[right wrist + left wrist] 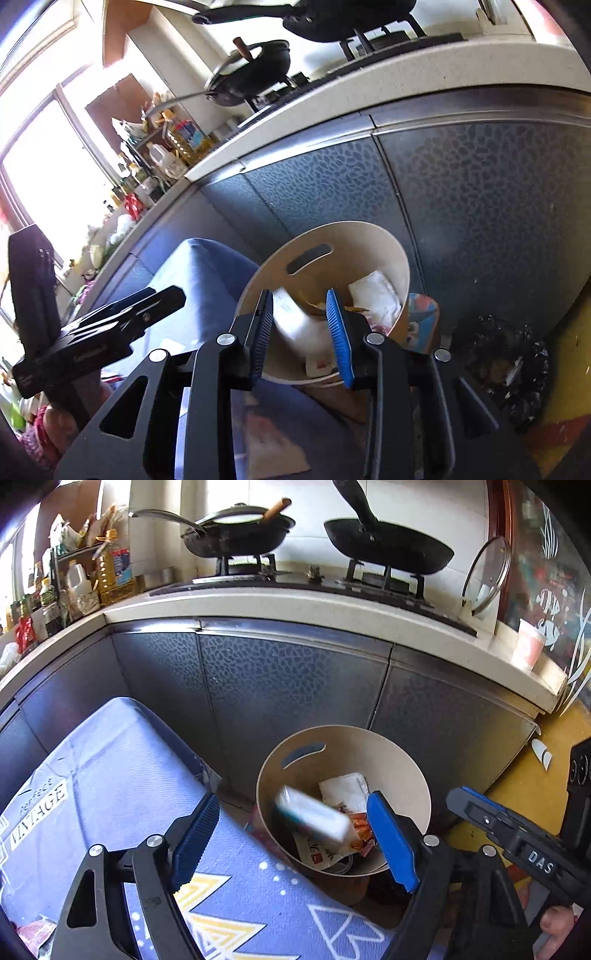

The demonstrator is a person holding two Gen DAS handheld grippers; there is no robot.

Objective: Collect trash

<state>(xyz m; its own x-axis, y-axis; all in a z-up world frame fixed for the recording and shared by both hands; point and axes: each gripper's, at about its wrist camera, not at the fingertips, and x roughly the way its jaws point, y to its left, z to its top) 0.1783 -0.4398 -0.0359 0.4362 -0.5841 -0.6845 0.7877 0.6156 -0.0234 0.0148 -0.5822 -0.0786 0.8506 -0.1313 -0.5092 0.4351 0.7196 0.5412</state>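
Observation:
A round beige trash bin stands on the floor against dark kitchen cabinets and holds wrappers and white paper. A white and teal carton, blurred by motion, is in the air over the bin's mouth, free of both grippers. My left gripper is open wide above the bin's near rim. My right gripper is open above the same bin, and the blurred white carton shows between its fingers without being pinched. The right gripper also shows in the left wrist view.
A table with a blue patterned cloth stands left of the bin. The counter above carries a gas stove with two black woks, bottles, a glass lid and a pink cup. A black trash bag lies on the yellow floor.

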